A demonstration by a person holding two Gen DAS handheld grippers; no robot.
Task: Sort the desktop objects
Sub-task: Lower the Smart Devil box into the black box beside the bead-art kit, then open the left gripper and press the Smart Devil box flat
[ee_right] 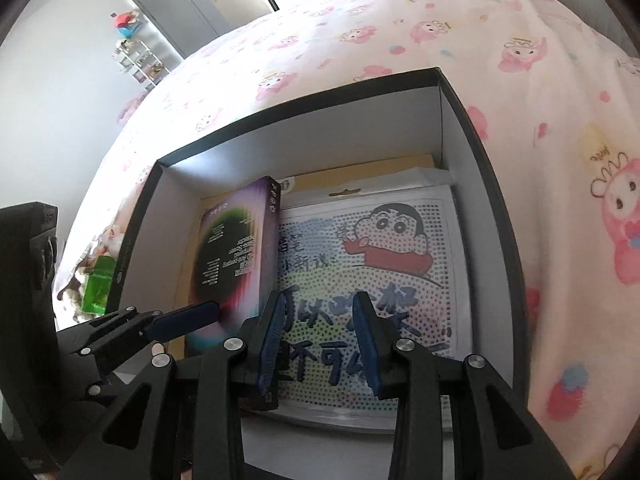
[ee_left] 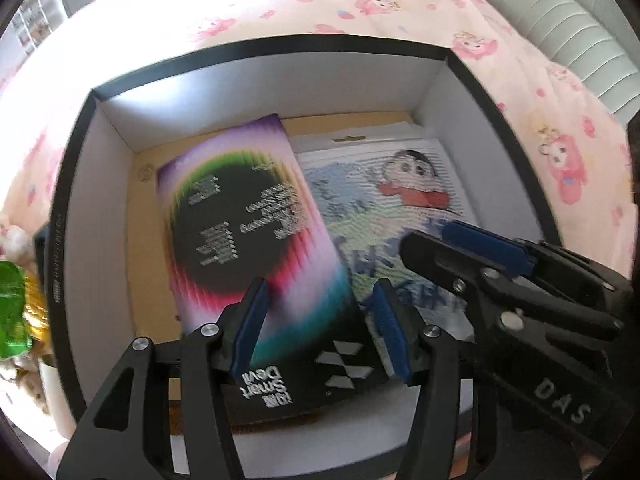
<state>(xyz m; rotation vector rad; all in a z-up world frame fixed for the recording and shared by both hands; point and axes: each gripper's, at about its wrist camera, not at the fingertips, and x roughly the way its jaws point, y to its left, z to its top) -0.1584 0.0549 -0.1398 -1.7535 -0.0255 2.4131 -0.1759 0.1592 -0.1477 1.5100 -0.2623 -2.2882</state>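
Observation:
A black-rimmed storage box (ee_left: pixel 264 46) with white inner walls sits on the bed. Inside lie a colourful product box with a dark circle (ee_left: pixel 248 220) on the left and a flat cartoon picture pack (ee_left: pixel 404 188) on the right. My left gripper (ee_left: pixel 318 320) is open, its jaws either side of the colourful box's near end, not closed on it. My right gripper (ee_right: pixel 320 336) is open above the cartoon pack (ee_right: pixel 384 264), beside the colourful box (ee_right: pixel 236 256), which looks tilted on edge. The storage box rim (ee_right: pixel 320 92) shows there too.
A pink cartoon-print bedsheet (ee_right: pixel 440 40) surrounds the box. A green translucent object (ee_right: pixel 98 284) and small clutter lie outside the box's left wall, also in the left wrist view (ee_left: pixel 10 312). Shelves and cabinets stand far off.

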